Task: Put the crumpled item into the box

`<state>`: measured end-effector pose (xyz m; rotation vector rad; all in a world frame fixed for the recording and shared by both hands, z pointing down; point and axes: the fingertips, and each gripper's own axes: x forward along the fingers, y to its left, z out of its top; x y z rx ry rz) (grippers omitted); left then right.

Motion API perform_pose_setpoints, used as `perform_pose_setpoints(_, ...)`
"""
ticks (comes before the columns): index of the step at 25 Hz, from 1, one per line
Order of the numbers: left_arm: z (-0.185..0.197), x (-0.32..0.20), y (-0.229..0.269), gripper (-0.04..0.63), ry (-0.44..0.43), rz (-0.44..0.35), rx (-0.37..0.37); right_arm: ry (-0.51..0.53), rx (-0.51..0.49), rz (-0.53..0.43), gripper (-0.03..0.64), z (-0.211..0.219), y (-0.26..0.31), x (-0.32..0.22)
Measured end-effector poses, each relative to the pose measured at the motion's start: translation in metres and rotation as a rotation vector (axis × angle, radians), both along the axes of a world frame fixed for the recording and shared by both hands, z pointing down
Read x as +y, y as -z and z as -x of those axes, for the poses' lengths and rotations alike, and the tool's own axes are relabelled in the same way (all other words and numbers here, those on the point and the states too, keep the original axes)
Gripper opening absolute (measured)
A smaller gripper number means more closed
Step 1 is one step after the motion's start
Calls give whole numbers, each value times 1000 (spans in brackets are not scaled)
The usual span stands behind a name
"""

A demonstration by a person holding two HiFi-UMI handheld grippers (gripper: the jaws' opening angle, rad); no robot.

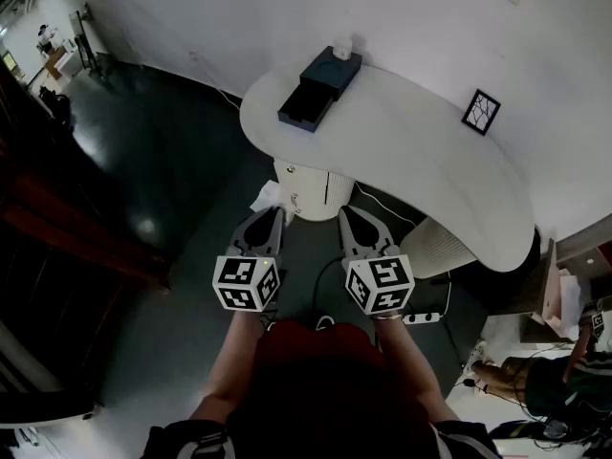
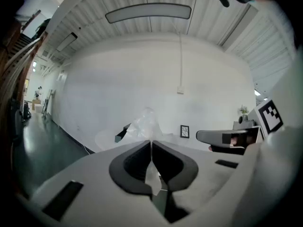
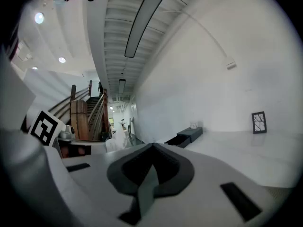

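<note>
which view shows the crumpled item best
The left gripper view: the crumpled item sits pinched by the left gripper, jaws shut, mid-frame. The head view shows it as a small white wad at that gripper's tip; the right gripper view shows only a pale scrap.

**White table** [image 1: 411,151], the landmark.
- On it: a dark navy box [image 1: 320,86] and a black frame [image 1: 481,111] with white branching lines.
- Before it: the pale grey, black-padded left gripper [image 1: 272,215] and right gripper [image 1: 352,214], their marker cubes [image 1: 246,282] black-and-white squared, and a translucent white crumpled item [image 1: 265,197].
- Beneath it: a glossy dark grey floor [image 1: 172,161].
</note>
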<state>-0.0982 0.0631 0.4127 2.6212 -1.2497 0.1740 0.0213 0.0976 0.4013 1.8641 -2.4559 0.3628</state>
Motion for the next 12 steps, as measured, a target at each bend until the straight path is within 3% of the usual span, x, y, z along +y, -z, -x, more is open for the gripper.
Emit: perform_pose_setpoints(12,-15,1,5,32,46,-28,-33,36,-37,-17,15,-16,-6,-1)
